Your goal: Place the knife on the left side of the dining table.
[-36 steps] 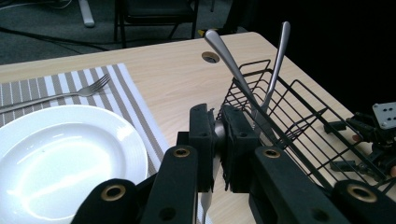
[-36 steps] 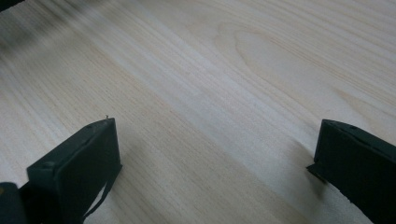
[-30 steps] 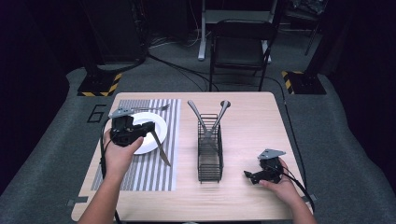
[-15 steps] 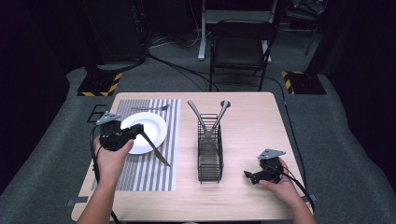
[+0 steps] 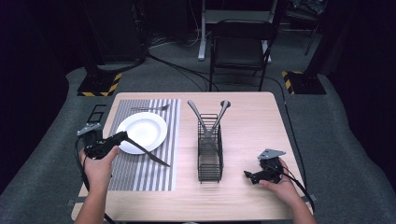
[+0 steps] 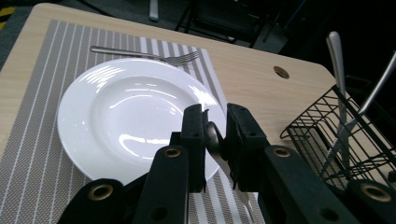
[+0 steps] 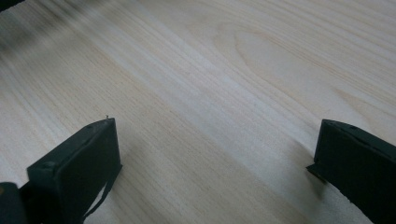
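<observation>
High view: a pale wooden worktop (image 5: 252, 126) stands on grey carpet in a dark room, a black chair (image 5: 240, 46) at 12 o'clock. The left claw (image 5: 122, 136) grips a knife (image 5: 147, 153) over the striped placemat (image 5: 142, 172), blade pointing toward 4 o'clock.

Left gripper view: jaws pinch the knife handle beside the white plate (image 6: 126, 116).

Right gripper view: the right claw (image 7: 217, 154) gapes wide over bare wood.
</observation>
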A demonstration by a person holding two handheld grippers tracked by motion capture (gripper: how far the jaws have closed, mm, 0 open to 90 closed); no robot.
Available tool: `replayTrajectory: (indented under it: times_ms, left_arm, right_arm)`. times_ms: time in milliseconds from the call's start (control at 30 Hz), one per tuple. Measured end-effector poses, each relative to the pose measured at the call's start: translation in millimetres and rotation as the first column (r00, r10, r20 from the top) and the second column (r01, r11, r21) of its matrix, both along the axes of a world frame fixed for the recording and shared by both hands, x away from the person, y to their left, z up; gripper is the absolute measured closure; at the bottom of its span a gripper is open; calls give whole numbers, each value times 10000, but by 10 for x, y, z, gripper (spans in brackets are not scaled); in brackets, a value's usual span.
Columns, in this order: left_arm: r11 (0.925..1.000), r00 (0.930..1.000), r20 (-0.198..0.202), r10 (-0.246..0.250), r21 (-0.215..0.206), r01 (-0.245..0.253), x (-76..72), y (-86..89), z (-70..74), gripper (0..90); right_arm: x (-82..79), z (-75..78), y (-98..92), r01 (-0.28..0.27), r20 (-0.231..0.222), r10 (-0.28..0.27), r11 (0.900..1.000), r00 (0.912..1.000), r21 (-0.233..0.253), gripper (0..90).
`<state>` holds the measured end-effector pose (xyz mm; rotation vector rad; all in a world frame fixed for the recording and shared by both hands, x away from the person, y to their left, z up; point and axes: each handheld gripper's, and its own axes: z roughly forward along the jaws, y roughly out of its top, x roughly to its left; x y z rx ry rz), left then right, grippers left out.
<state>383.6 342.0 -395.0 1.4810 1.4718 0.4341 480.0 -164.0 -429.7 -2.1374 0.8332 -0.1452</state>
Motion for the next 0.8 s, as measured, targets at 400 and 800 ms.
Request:
replayTrajectory:
  times_ms: [400, 800]
  left_arm:
    - [9926, 9934, -499, 1032, -591, -1061, -41, 171, -224, 754]
    - [9842, 9862, -713, 1494, -854, -1552, -81, 320, -449, 734]
  right_arm:
    - [0, 0, 0, -6, -5, 6, 10000, 10000, -4, 0]
    - [0, 0, 0, -5, -2, 5, 10000, 10000, -3, 0]
